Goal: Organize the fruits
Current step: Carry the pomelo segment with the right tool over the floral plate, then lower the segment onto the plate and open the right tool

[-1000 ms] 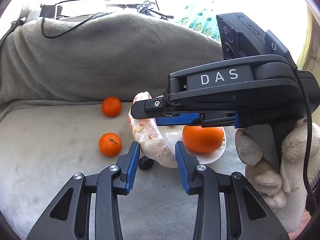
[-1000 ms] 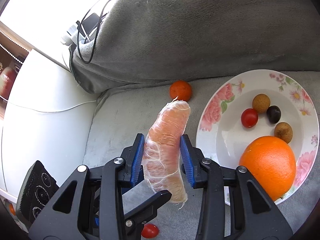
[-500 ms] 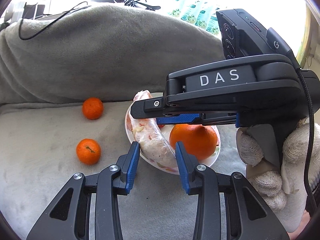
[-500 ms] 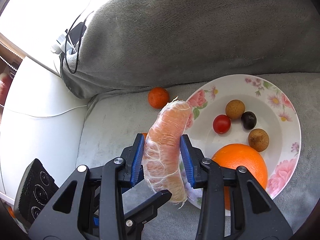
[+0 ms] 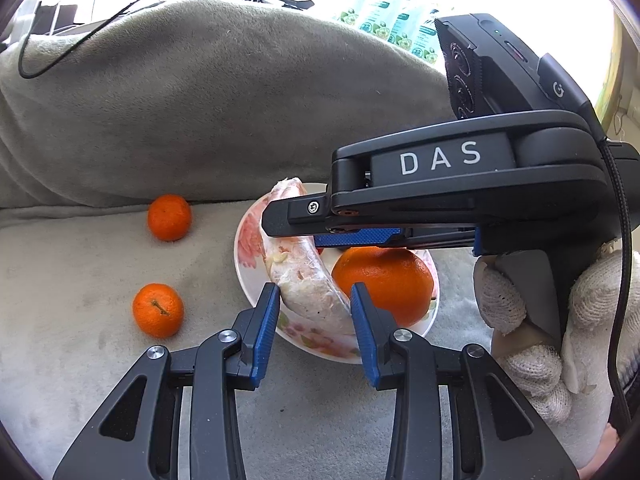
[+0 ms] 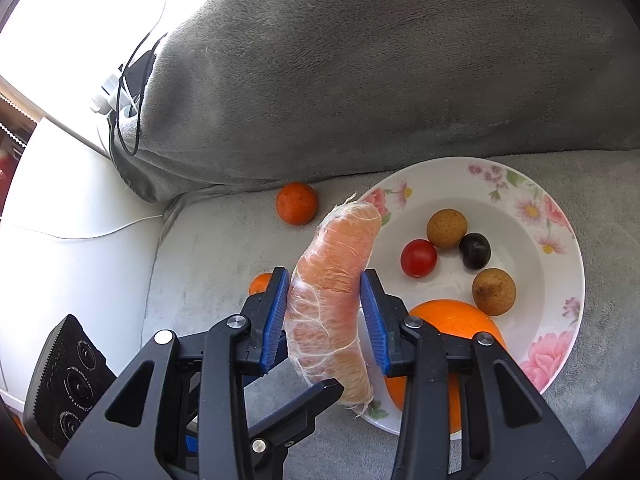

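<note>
Over the near rim of the floral plate (image 6: 532,208) I carry the peeled pomelo segment (image 6: 332,288) between both tools, probably to steady its soft, curved length. My right gripper (image 6: 324,300) is narrowed onto its middle, pads pressing both flanks. My left gripper (image 5: 312,312) pinches the lower end, which sits between its blue pads. The segment hangs above the plate's edge, beside the big orange (image 5: 384,280), not yet set down.
</note>
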The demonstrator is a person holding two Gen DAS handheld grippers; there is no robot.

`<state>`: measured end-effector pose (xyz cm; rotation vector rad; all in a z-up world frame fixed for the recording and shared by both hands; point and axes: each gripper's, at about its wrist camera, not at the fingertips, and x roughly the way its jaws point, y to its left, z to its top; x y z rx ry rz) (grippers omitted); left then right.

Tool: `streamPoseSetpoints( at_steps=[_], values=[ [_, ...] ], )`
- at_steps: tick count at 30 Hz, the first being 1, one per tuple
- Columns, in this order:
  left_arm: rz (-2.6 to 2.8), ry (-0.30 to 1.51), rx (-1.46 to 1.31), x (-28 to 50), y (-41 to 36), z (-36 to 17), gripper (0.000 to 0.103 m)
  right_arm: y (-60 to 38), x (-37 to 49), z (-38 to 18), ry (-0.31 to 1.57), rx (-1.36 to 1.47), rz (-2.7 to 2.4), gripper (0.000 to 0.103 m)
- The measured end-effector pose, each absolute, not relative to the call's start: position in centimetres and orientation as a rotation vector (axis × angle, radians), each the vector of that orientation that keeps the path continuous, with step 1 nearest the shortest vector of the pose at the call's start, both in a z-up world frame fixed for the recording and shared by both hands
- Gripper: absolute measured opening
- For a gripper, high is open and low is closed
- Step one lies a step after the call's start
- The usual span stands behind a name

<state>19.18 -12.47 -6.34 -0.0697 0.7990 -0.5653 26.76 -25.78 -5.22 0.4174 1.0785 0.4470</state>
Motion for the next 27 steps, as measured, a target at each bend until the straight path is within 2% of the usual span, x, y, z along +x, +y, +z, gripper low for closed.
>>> streamPoseSetpoints(
  at_steps=[9,10,12,13,14,15,16,20,23,27],
  values=[
    [-0.566,0.801,-0.072,19.6,-11.6,-6.2,0.035,-27.0,27.0,-4.7,1.049,0.424,0.421,0.043],
    [-0.564,0.801,-0.073,19.6,-11.5,-6.2,0.035,-27.2,27.0,-4.5,1.044,0.425,0.416,0.045],
    [-0.565,0.797,-0.071,19.5,-11.4,-6.1,0.036,-27.4,27.0,-4.3,1.035,0.422,0.407,0.058],
    [-0.563,0.795,-0.068,19.4,-11.4,-6.1,0.038,-27.5,26.9,-4.2,1.028,0.422,0.403,0.060],
    [-0.561,0.796,-0.066,19.5,-11.3,-6.1,0.046,-27.6,26.9,-4.1,1.021,0.421,0.399,0.060],
    [-0.557,0.796,-0.067,19.4,-11.3,-6.1,0.062,-27.7,26.8,-4.0,1.017,0.418,0.398,0.061],
    [-0.555,0.789,-0.071,19.4,-11.2,-6.0,0.066,-27.7,26.7,-4.0,1.016,0.416,0.397,0.060],
    [-0.554,0.781,-0.075,19.2,-10.8,-5.7,0.070,-27.7,26.6,-3.9,1.015,0.397,0.385,0.062],
    [-0.553,0.779,-0.075,19.1,-10.7,-5.5,0.072,-27.9,26.3,-3.7,0.999,0.381,0.372,0.072],
    [-0.554,0.776,-0.067,18.7,-10.7,-5.3,0.072,-27.9,26.1,-3.2,0.982,0.379,0.366,0.072]
  ],
)
